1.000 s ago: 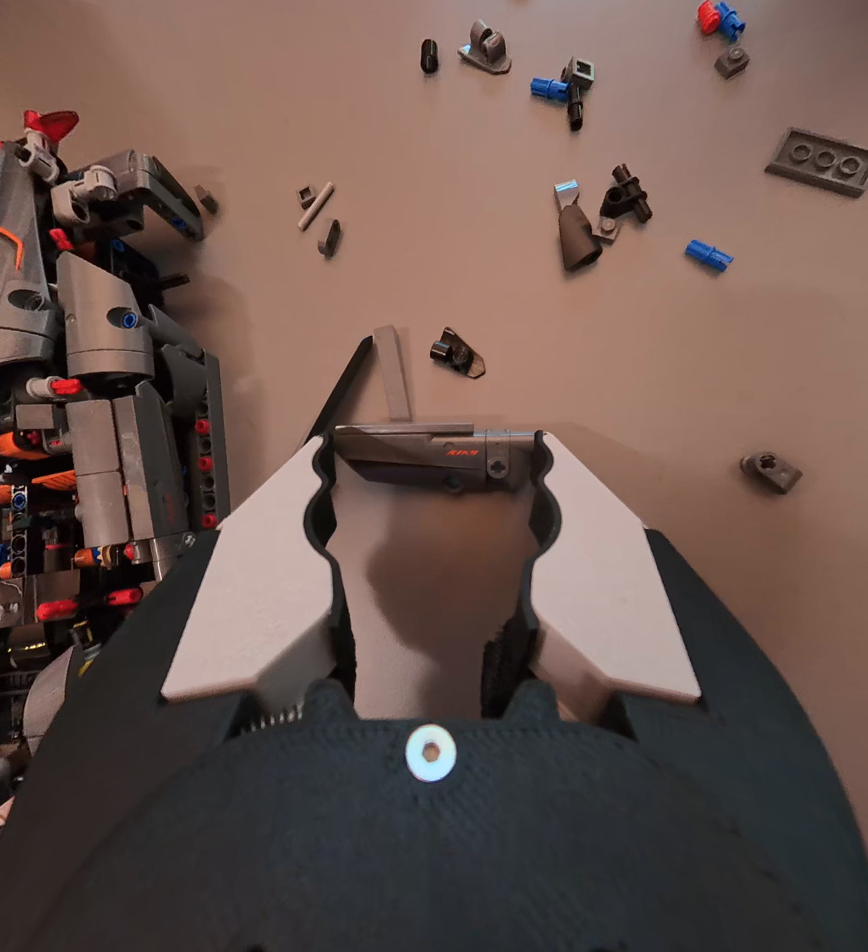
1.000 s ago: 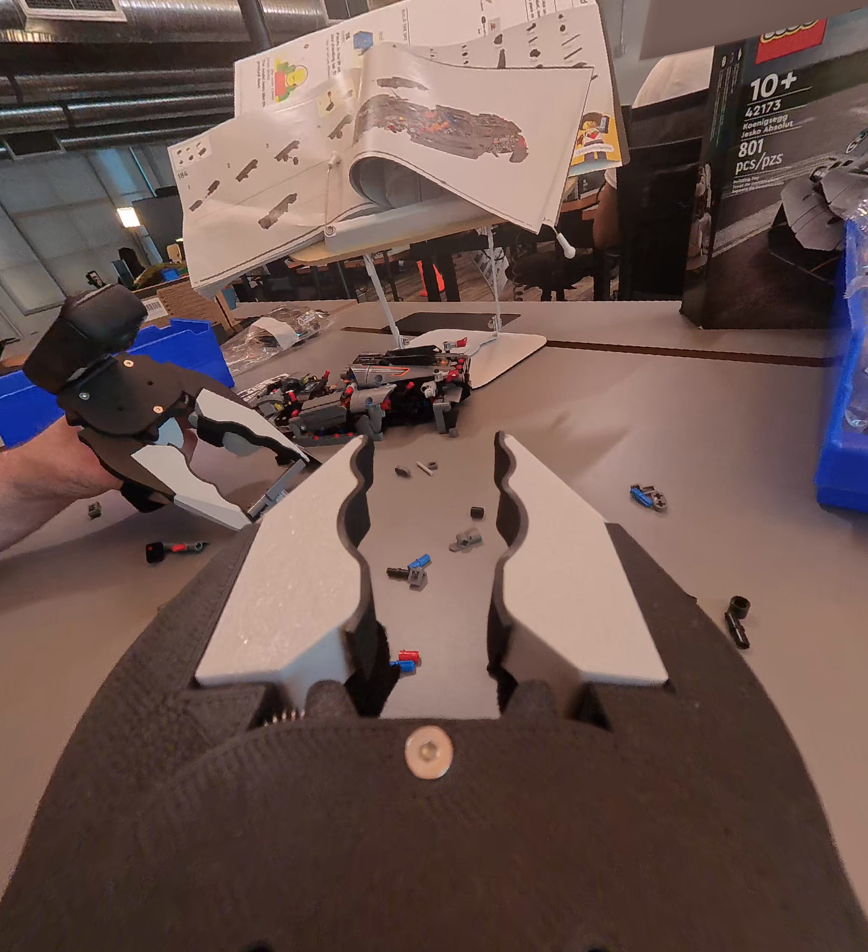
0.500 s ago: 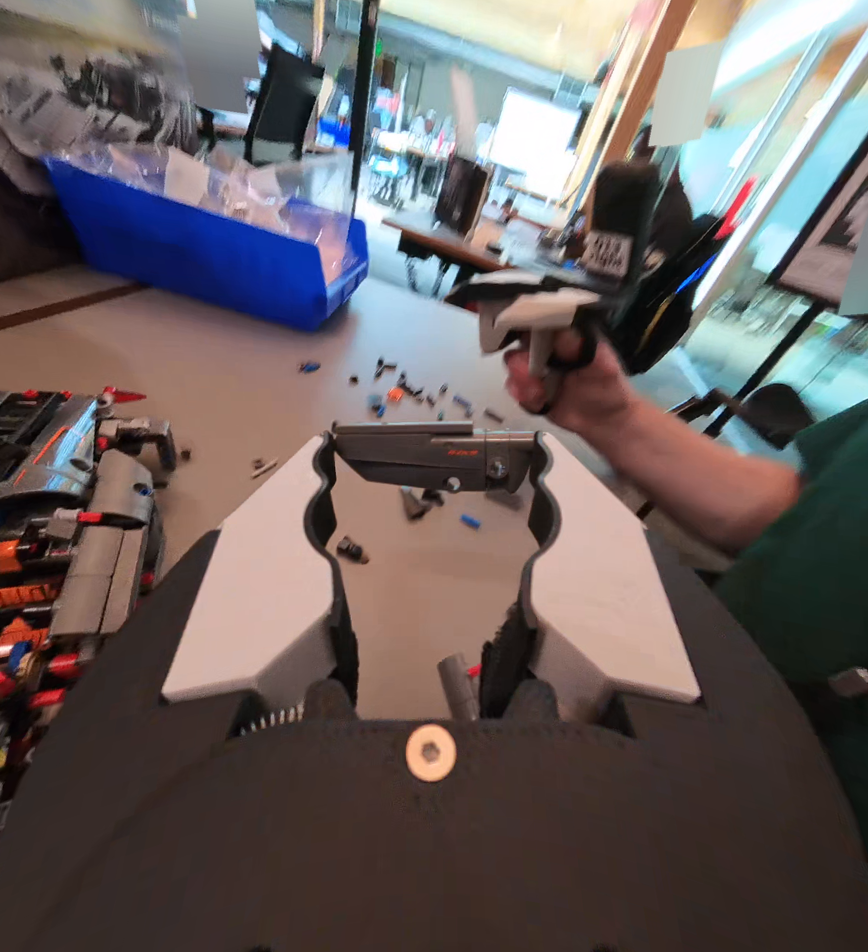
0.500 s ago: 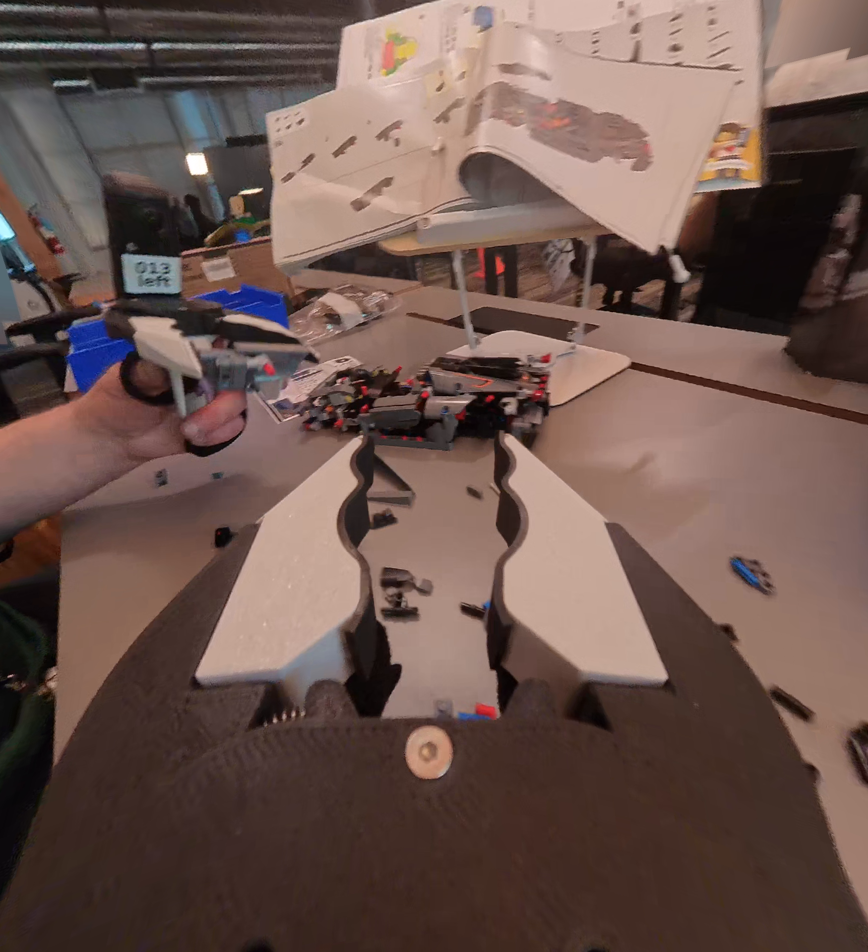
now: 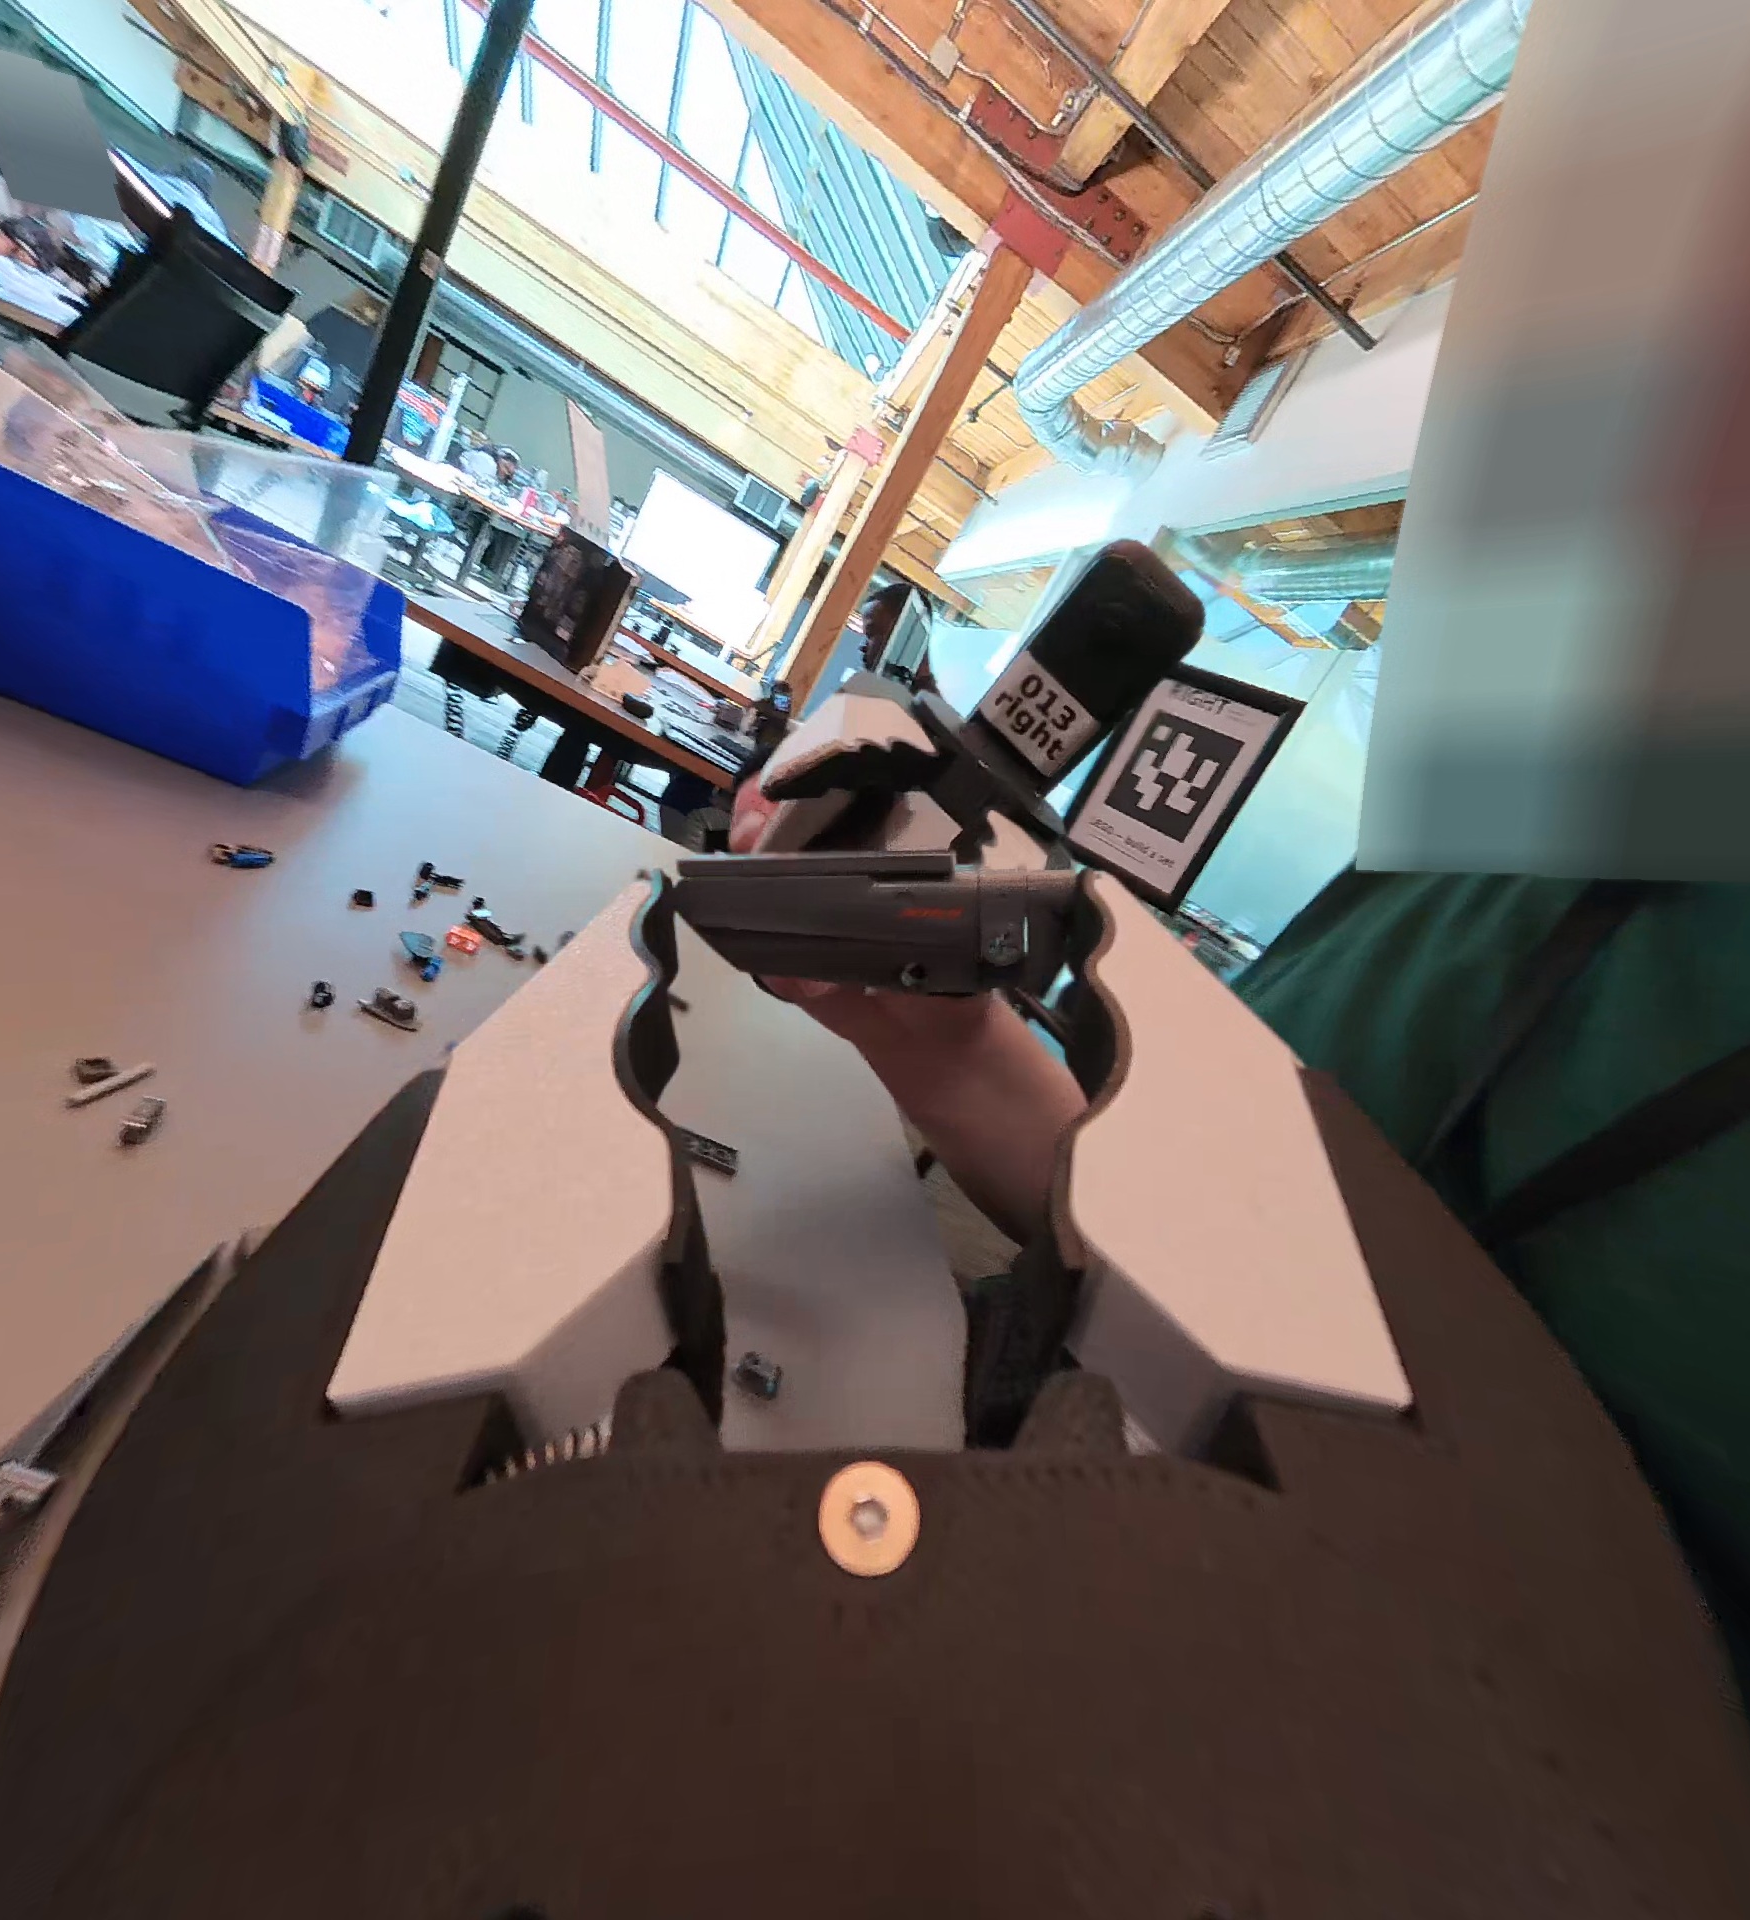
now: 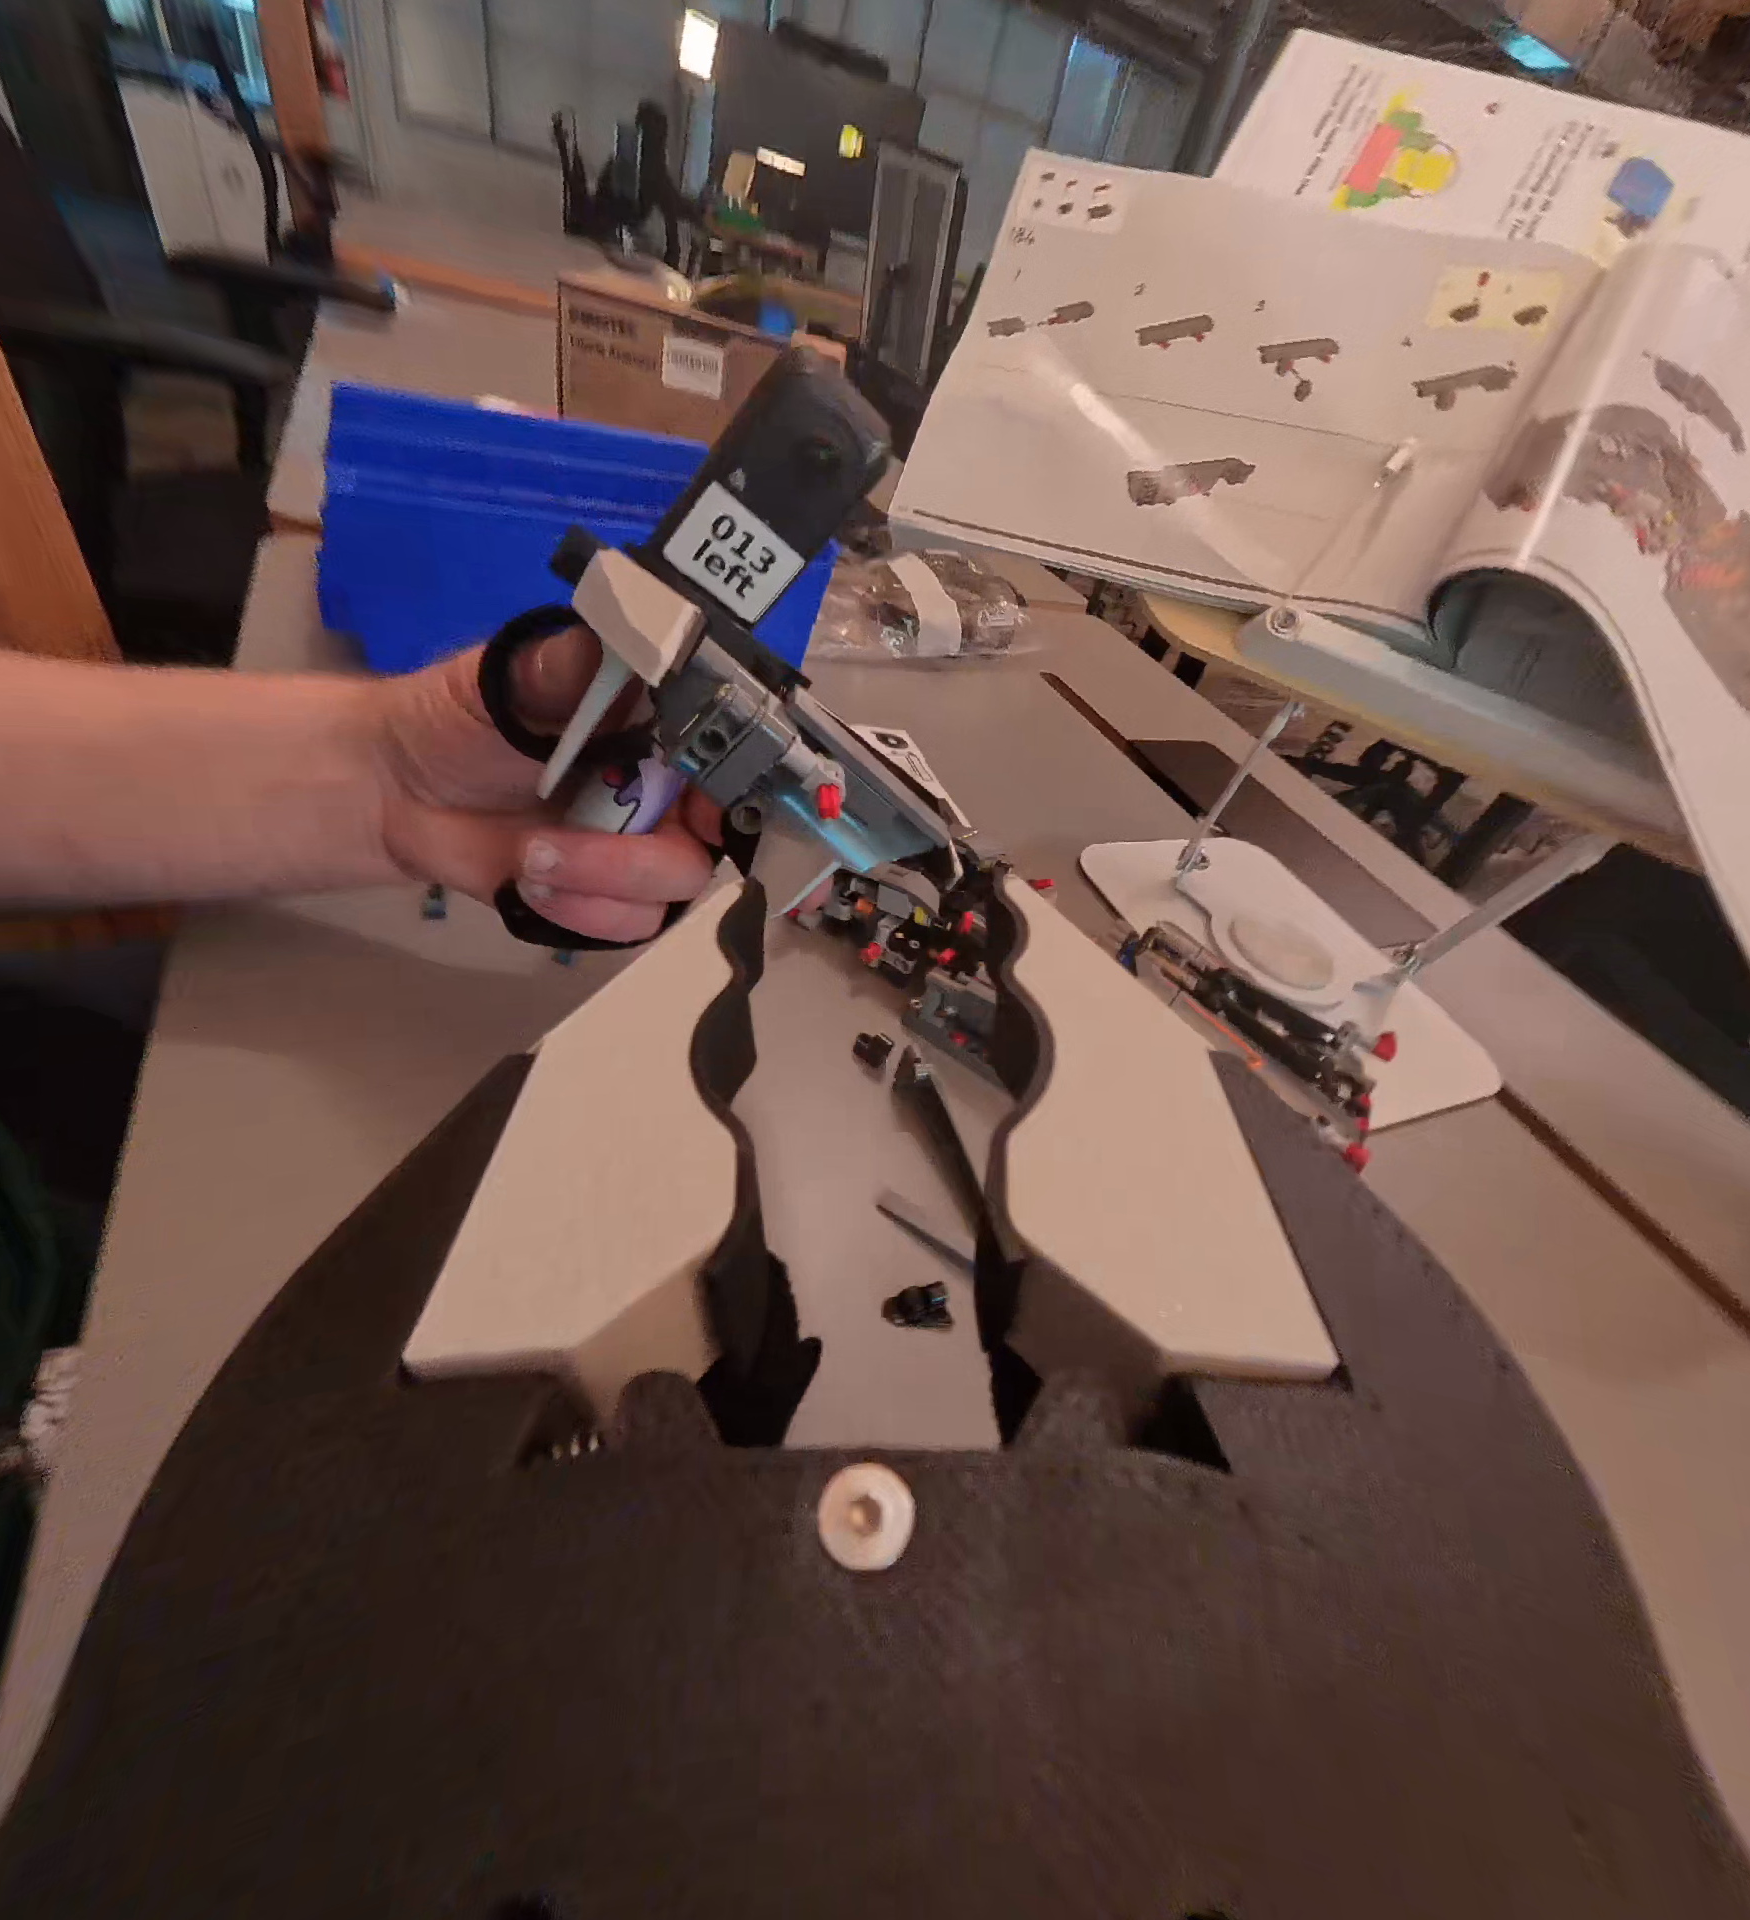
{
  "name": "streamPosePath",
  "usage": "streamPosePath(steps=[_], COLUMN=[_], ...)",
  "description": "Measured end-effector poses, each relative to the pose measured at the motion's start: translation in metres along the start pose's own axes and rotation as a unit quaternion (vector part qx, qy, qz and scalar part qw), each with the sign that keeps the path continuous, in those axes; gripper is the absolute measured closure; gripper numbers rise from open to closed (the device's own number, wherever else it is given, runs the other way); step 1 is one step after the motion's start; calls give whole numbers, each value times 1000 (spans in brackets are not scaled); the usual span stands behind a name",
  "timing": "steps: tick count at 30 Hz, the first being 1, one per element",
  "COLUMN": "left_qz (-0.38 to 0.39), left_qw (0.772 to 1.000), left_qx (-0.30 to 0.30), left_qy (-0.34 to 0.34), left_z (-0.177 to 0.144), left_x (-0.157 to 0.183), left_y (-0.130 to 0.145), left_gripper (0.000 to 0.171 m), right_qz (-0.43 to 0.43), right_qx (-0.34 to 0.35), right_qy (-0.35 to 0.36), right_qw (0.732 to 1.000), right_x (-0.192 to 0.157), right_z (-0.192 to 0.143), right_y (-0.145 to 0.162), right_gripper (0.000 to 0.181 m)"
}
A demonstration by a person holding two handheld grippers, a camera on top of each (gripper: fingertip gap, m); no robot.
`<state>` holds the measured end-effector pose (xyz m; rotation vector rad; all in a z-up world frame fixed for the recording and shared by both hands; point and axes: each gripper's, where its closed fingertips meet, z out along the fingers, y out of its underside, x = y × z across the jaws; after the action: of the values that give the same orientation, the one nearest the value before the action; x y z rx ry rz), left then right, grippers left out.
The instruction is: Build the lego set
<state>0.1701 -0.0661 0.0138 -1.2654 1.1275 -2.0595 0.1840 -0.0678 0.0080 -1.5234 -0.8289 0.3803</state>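
My left gripper (image 5: 871, 925) is shut on a grey lego sub-assembly (image 5: 850, 920), held crosswise between its fingertips, raised off the table. It also shows in the right wrist view (image 6: 788, 769), with red pins on it, in the left gripper (image 6: 642, 665) held by a hand. My right gripper (image 6: 876, 935) is open and empty, pointing at that assembly from just below it. In the left wrist view the right gripper (image 5: 850, 769) sits just behind the assembly. The dark car model (image 6: 912, 935) lies on the table beyond my right fingertips, partly hidden.
Loose small pieces (image 5: 414, 935) are scattered on the grey table (image 5: 123, 987). More of them (image 6: 918, 1304) lie under my right gripper. An open instruction booklet (image 6: 1370, 395) stands on a white stand (image 6: 1286, 966). Blue bins (image 5: 123, 623) (image 6: 497, 540) sit further back. A person in a green shirt (image 5: 1577, 1143) is at the right. My two grippers' fingertips are within a few centimetres of each other. My left tips are roughly 15 centimetres from the dark car model (image 6: 912, 935).
My left gripper has lifted the grey sub-assembly off the table and tilted up toward the right gripper. My right gripper has swung left and come close to it.
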Motion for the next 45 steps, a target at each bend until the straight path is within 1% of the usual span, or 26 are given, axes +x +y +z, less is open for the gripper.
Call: streamPosePath(steps=[2,5,10,13,15,16,24,28,31,33,36,40,45], left_qz=[-22,-39,-59,-74,-88,-95,-125,-136,-140,-145,-147,-140,-129], left_qw=[1000,999,997,996,994,994,988,985,984,982,981,981,976], left_qx=[-8,-9,-2,-12,-14,-11,8,17,12,13,4,-16,-81], left_qy=[13,21,45,53,59,58,89,106,112,119,126,133,156], left_z=[0,1,3,5,6,7,7,7,7,7,7,4,2], left_x=[2,3,10,11,10,9,9,11,11,12,12,15,25], left_y=[2,1,0,5,8,9,5,2,4,4,6,8,20], left_gripper=[98,98,98,98,98,98,98,98,98,98,98,99,98], right_qz=[-50,-97,-165,-180,-178,-177,-177,-174,-157,-162,-145,-115,-89], right_qx=[-19,-19,-52,-49,-49,-49,-44,-36,-21,-25,-22,2,10], right_qy=[-1,-15,-2,13,19,22,19,17,2,-5,-35,-84,-148], right_qw=[999,995,985,982,983,983,983,984,987,986,988,990,985], right_x=[-6,-16,-18,-13,-9,-6,-3,-3,-6,-9,-16,-25,-38], right_z=[11,25,44,48,48,47,47,48,48,48,47,41,35], right_y=[1,-2,7,7,7,7,5,2,-2,0,1,-4,-2], right_gripper=[133,119,128,141,157,162,169,169,157,161,158,154,155])
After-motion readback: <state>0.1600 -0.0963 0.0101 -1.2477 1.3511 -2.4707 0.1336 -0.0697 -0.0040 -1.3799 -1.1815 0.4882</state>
